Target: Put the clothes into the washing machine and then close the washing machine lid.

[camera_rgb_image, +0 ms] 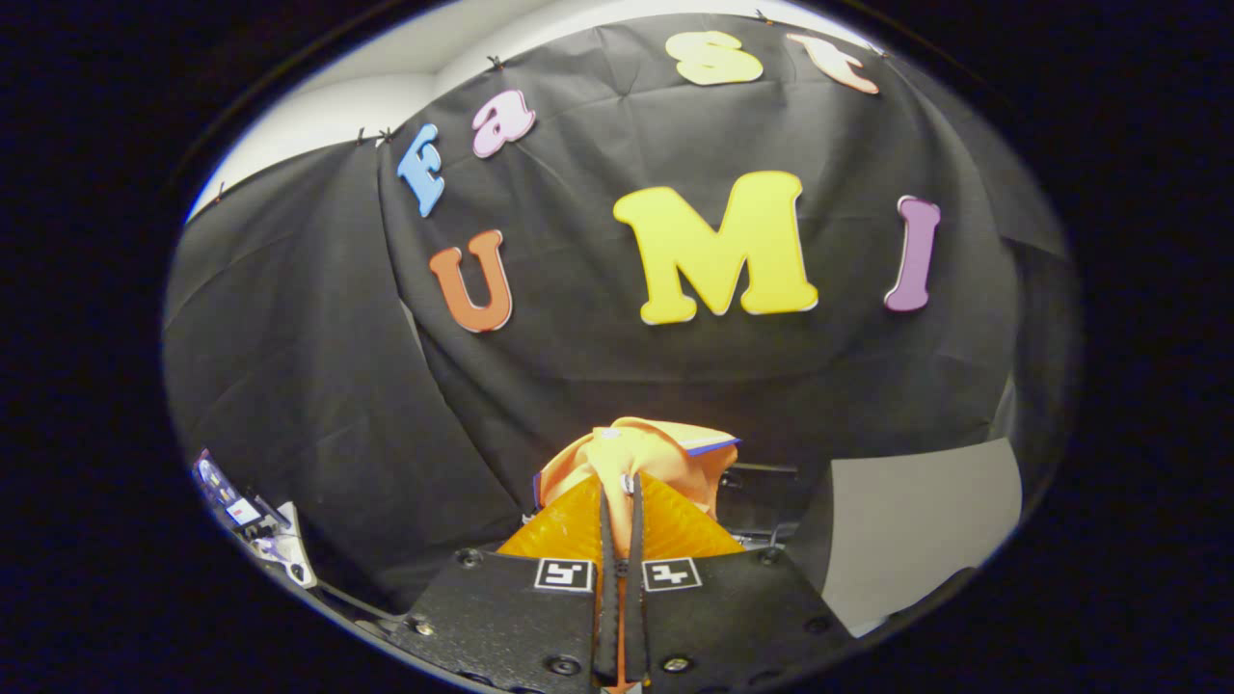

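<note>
Nearest the camera, the gripper (622, 482) had its two fingers drawn almost together, clamped on a bunched orange garment (636, 451) with a thin blue edge — the cloth rose in a crumpled peak just ahead of the fingertips and hung to either side of them. Beyond it hung the booth's black cloth wall (318, 386), with a pale grey panel (921, 525) to the right.

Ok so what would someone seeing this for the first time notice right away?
First, the bunched orange cloth garment, pinched between the gripper fingers, which are closed on it and hold it up. Behind it hangs the black cloth booth wall, and a pale flat panel sits beyond the fingers to one side.
</note>
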The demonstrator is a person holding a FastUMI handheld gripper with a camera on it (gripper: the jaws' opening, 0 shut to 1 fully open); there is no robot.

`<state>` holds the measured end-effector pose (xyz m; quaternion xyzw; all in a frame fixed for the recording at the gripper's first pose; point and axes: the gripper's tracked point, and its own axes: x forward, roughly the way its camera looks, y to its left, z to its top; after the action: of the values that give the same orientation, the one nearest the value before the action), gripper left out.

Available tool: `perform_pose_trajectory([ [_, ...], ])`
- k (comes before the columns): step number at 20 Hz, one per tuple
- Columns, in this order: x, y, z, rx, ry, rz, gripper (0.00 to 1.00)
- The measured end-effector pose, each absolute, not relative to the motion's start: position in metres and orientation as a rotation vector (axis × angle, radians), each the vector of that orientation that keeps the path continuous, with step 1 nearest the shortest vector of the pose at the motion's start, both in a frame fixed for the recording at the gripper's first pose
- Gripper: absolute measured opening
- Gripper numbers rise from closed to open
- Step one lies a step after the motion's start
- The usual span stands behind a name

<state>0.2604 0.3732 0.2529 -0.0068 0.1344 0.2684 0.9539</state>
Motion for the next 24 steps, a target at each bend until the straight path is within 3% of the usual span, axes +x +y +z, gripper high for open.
perform_pose_trajectory([
  [24,0.419,0.433,0.008,-0.170,0.771,0.555,0.06],
])
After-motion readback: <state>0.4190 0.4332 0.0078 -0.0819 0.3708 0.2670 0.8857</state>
